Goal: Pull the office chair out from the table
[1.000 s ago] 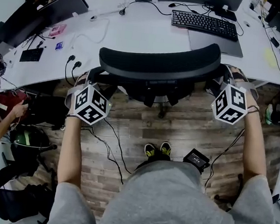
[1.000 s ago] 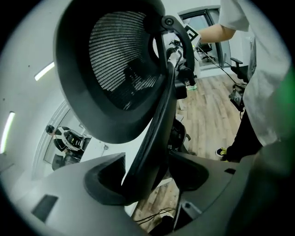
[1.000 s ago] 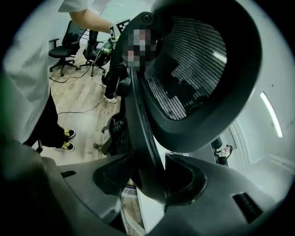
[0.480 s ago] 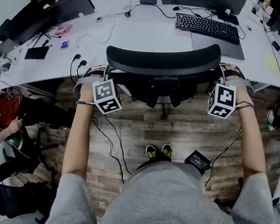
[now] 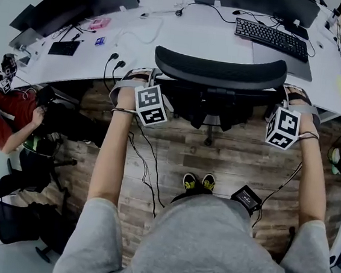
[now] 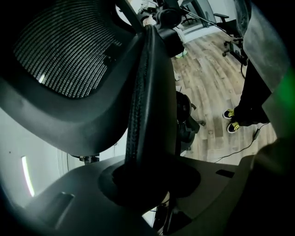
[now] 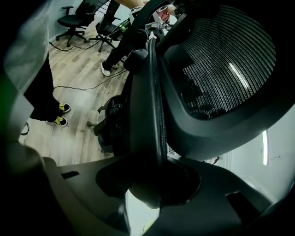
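The black office chair stands tucked at the white desk [image 5: 186, 40]. Its curved mesh backrest [image 5: 220, 69] is in the middle of the head view. My left gripper [image 5: 155, 84] is at the backrest's left side edge and my right gripper [image 5: 281, 99] at its right side edge. Their marker cubes sit just below. In the left gripper view the backrest's rim [image 6: 146, 110] runs down between the jaws. In the right gripper view the rim [image 7: 152, 106] does the same. Both pairs of jaws have just been closing on the rim and grip it.
A keyboard [image 5: 271, 39] and cables lie on the desk. A person in red [image 5: 3, 112] sits at the left beside another chair [image 5: 34, 164]. On the wooden floor behind the chair are cables [image 5: 144, 169], a black box [image 5: 247, 198] and my shoes [image 5: 199, 182].
Both grippers have rolled, their marker cubes turning, and have settled onto the backrest's side edges. The head camera has shifted, so desk and chair sit further right in view.
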A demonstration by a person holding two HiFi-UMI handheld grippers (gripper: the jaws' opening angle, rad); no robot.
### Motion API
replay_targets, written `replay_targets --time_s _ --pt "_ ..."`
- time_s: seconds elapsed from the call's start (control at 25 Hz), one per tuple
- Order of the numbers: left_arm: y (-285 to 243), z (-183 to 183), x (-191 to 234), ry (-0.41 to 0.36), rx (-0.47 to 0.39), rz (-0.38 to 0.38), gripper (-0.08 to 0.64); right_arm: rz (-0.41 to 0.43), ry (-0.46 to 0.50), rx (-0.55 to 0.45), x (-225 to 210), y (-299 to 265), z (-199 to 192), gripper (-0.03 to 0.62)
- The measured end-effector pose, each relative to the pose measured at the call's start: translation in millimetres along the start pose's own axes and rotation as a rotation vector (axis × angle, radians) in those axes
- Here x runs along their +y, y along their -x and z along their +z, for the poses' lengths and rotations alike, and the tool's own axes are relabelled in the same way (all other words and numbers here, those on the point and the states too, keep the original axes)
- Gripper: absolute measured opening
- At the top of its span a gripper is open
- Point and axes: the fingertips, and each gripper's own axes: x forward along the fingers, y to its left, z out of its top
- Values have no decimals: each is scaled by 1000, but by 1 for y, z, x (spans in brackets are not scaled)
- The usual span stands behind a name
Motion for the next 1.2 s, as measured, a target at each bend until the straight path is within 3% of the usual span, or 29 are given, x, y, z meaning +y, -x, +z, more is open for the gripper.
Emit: replay_targets --time_s 0.28,0.56,1.2 --pt "13 -3 -13 -7 17 2 132 29 14 -10 17 17 5 161" --pt "30 5 -27 16 32 52 132 77 101 41 21 14 -7 149" --pt "52 12 -48 20 52 69 132 45 109 5 37 36 -9 146"
